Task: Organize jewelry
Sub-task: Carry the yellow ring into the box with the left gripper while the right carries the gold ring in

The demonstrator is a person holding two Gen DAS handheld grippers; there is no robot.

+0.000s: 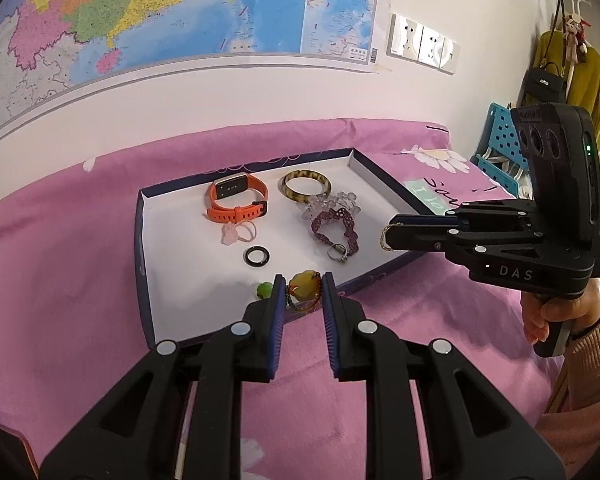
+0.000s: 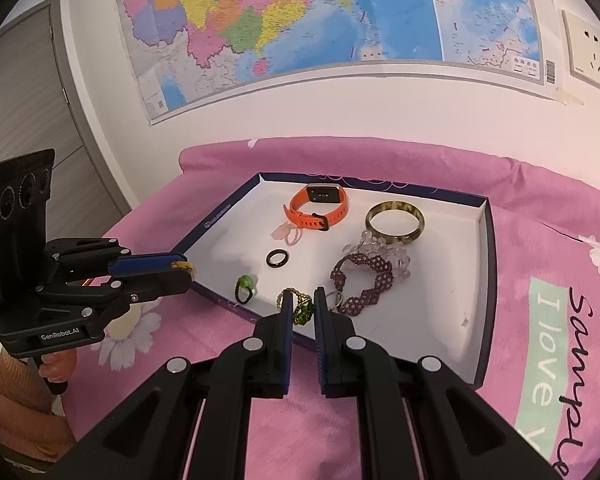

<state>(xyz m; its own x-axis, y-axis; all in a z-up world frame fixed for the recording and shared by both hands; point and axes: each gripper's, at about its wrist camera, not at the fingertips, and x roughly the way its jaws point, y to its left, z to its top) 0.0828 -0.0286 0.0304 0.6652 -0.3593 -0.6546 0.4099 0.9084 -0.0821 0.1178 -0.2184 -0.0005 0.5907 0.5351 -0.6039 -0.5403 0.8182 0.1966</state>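
Two handheld grippers are hovering at the near edge of a white tray (image 2: pixel 440 344). The left gripper (image 1: pixel 299 280) is pinching a yellow pendant (image 1: pixel 303 282); the right gripper (image 2: pixel 301 304) is pinching a green beaded piece (image 2: pixel 302 311). Both are probably being carried in; next, lowering and releasing inside the tray.

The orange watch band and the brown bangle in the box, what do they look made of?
Orange watch band: probably silicone or rubber, matte, with a row of punched holes. Brown bangle: glossy and mottled, perhaps resin or polished stone; the views leave it open.
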